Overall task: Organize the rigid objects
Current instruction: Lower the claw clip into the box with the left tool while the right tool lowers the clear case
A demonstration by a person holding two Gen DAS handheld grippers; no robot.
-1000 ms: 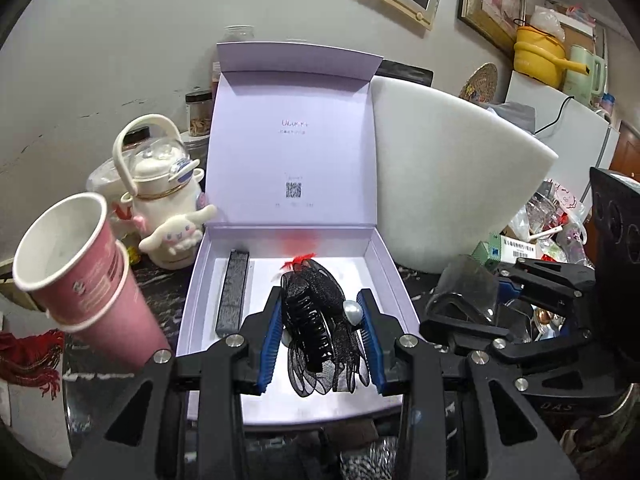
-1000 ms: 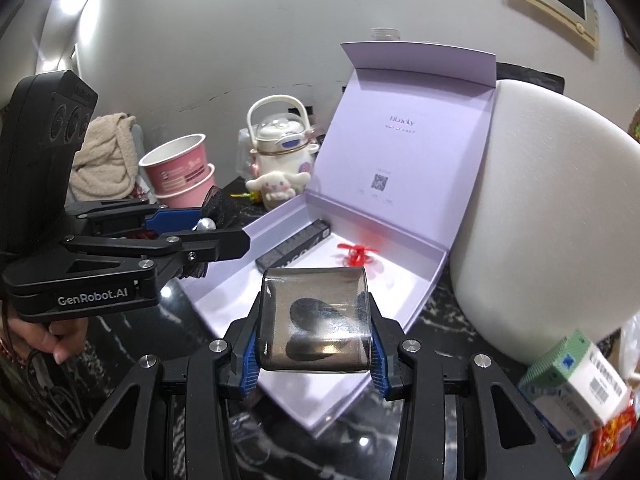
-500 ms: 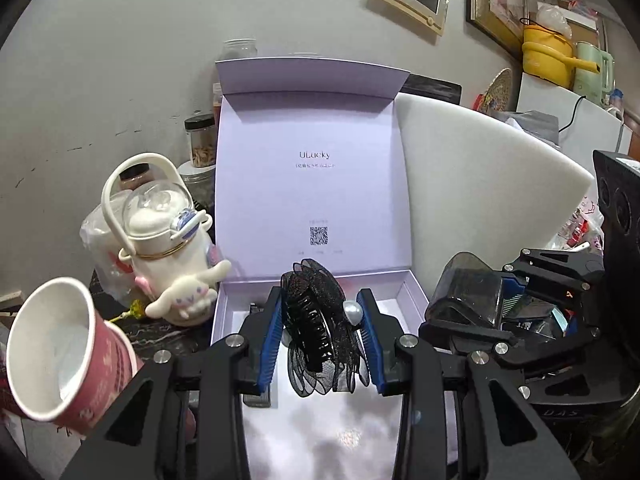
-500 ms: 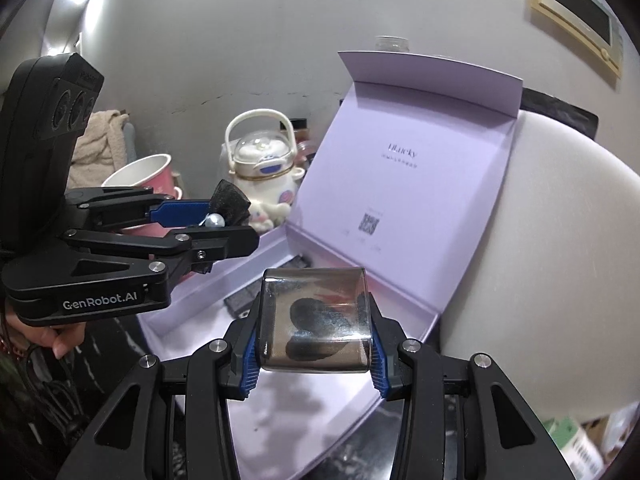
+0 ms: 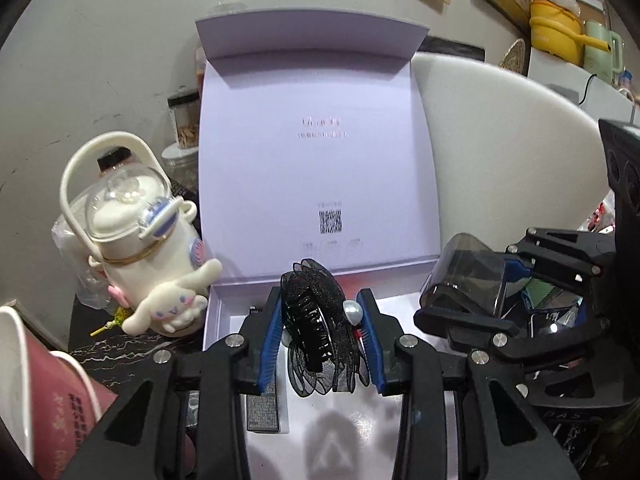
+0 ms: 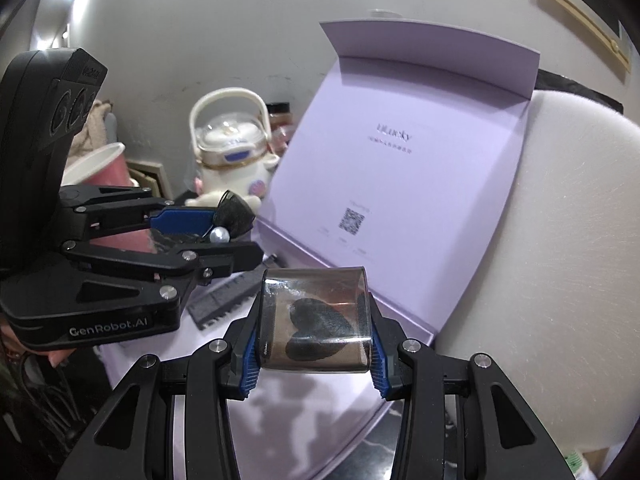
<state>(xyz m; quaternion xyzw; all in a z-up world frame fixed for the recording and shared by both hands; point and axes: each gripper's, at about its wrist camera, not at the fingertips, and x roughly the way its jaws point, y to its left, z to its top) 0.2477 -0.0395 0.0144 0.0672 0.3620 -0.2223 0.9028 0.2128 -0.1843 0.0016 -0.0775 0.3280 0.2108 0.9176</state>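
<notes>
Left tongs [image 5: 320, 336] pinching a black mesh hair claw [image 5: 316, 320] with a pearl bead, blue pads tight on both sides, held above the near part of the lavender box tray [image 5: 352, 420]. Right tongs [image 6: 314, 344] clamped on a smoky clear case [image 6: 314, 320] with a dark heart shape inside, also over the tray. In the left wrist view right tongs sit at 3 o'clock of the left. Black flat bar [image 5: 262, 408] lies in the tray at 7 o'clock of the claw. Box lid [image 5: 316, 152] stands upright at 12. White foam block [image 6: 540, 260] at 3 of the box. Cartoon-dog kettle [image 5: 140, 248] and pink paper cup [image 5: 36, 396] at 9. Desk [image 5: 116, 350] black marble-veined. Grey wall [image 5: 100, 40], frames top right.
</notes>
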